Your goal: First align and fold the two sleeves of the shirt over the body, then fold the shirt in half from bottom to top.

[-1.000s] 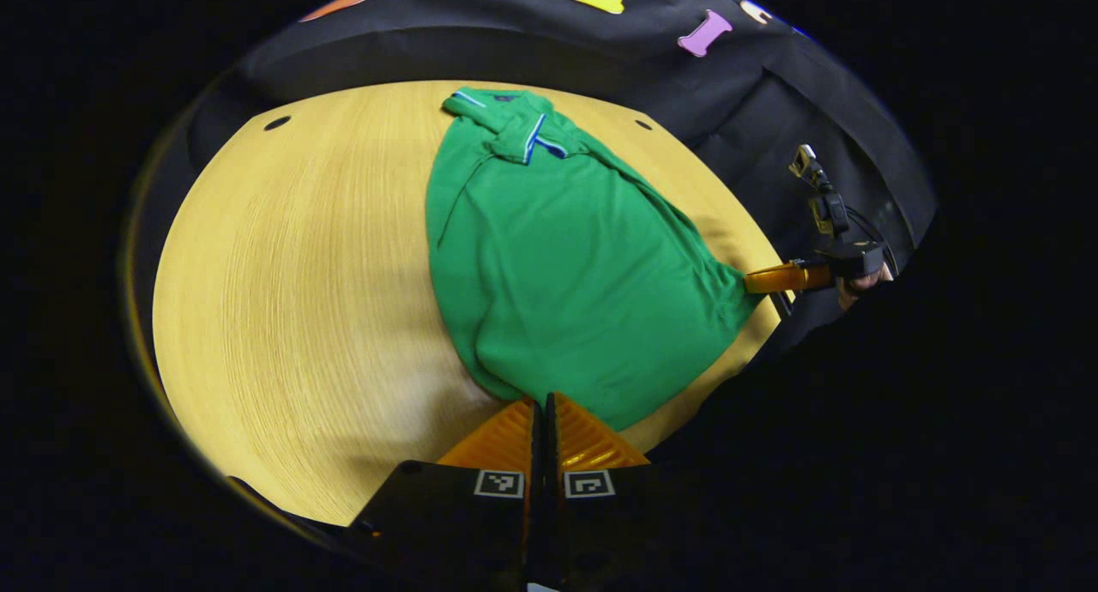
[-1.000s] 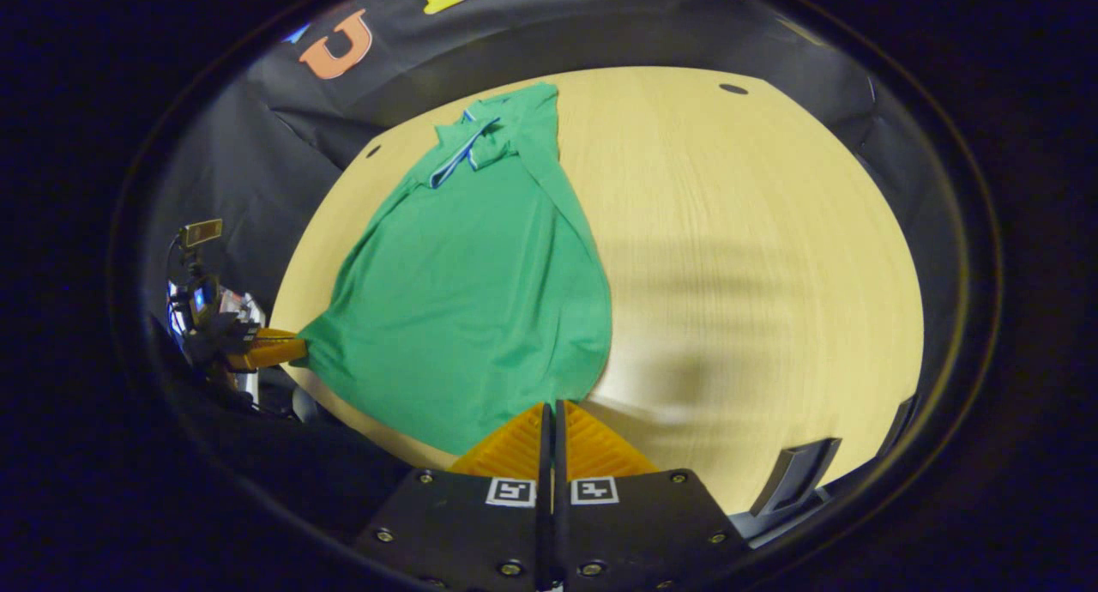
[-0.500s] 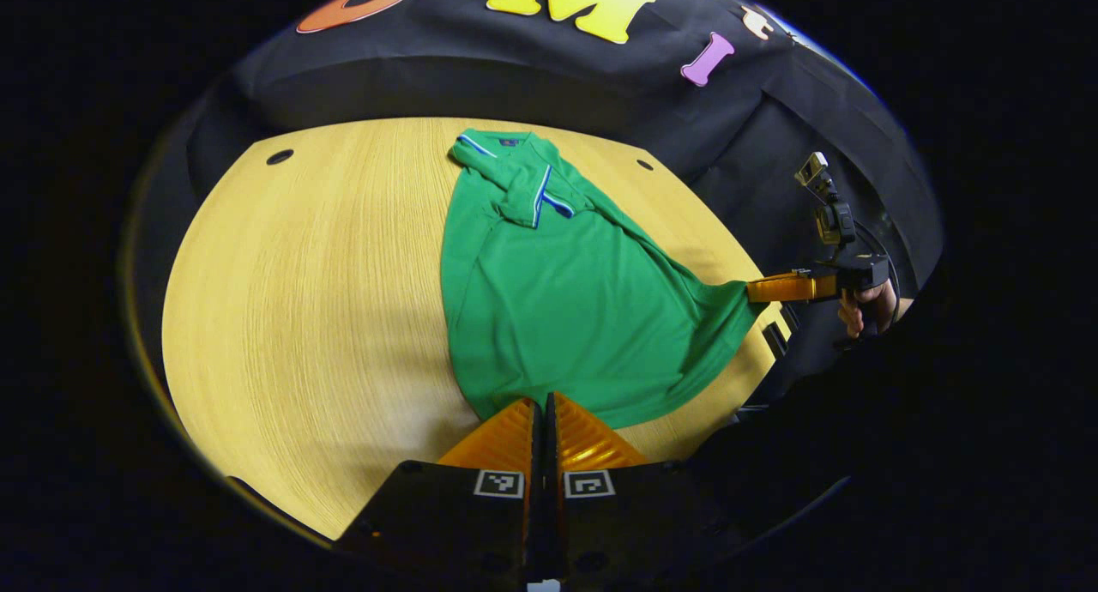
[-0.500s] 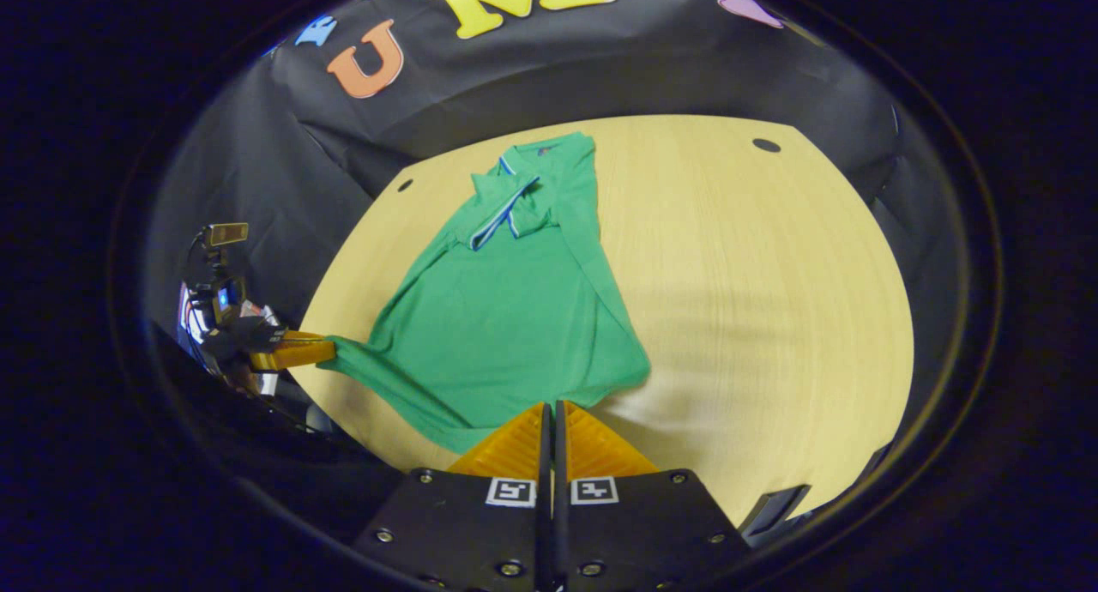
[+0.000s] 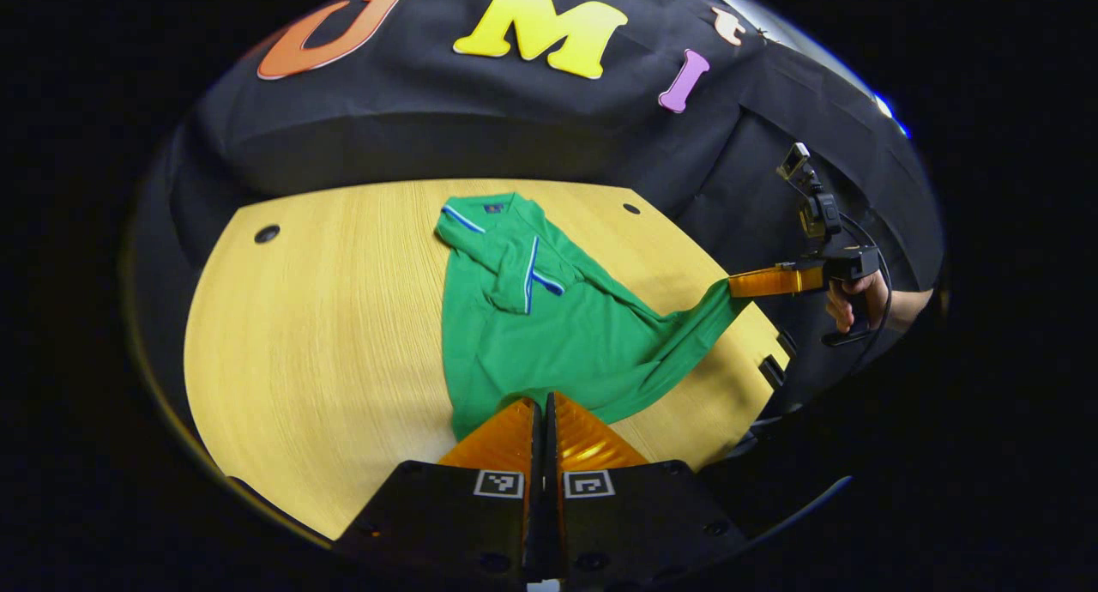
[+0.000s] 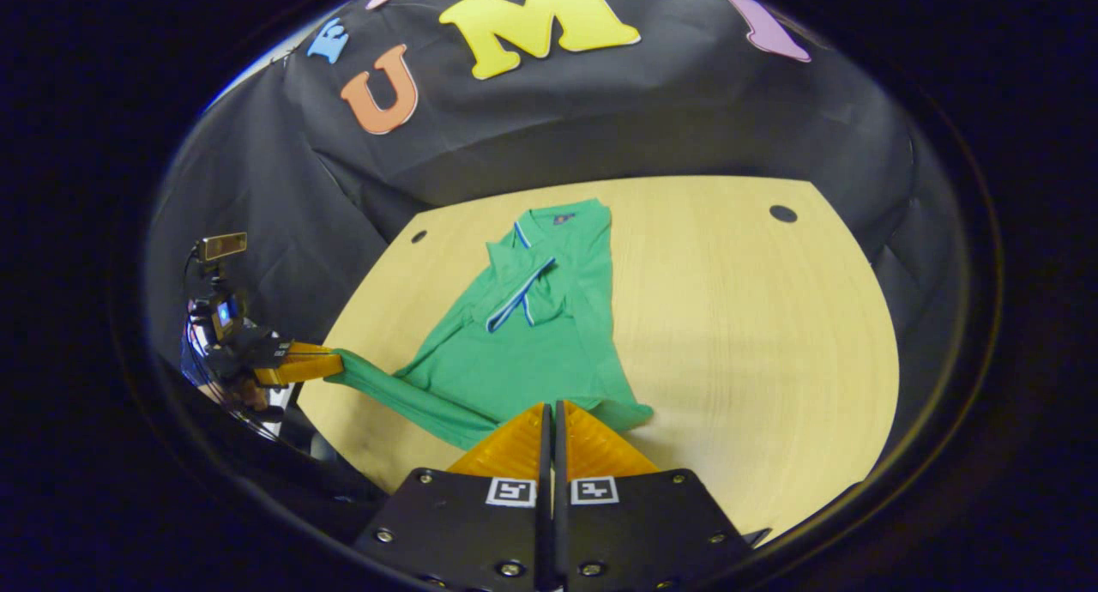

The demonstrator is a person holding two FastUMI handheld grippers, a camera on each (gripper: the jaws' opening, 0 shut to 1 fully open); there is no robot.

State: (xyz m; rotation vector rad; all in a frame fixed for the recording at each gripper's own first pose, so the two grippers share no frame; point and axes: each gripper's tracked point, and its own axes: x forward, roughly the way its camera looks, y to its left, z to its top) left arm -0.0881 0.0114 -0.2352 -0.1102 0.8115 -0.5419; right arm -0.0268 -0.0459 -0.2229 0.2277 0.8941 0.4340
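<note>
We see both grippers' jaws clenched on the green shirt's (image 5: 549,335) hem corners, left gripper (image 5: 542,420), right gripper (image 6: 553,429), hem lifted off the counter (image 5: 326,317), collar flat. Risk: uneven pull skews the fold, or sleeves near the collar slide loose.

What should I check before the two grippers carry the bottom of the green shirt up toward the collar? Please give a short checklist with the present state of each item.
1. Left gripper shut on the shirt hem: ok, fingers closed with cloth at their tips.
2. Right gripper shut on the other hem corner: ok, it looks the same.
3. Sleeves folded over the body: ok, striped cuffs lie on the chest.
4. Hem stretched evenly between the grippers: not ok, it sags and bunches.
5. Collar end lying on the table: ok.
6. Grip depth on the cloth: cannot tell.
</note>
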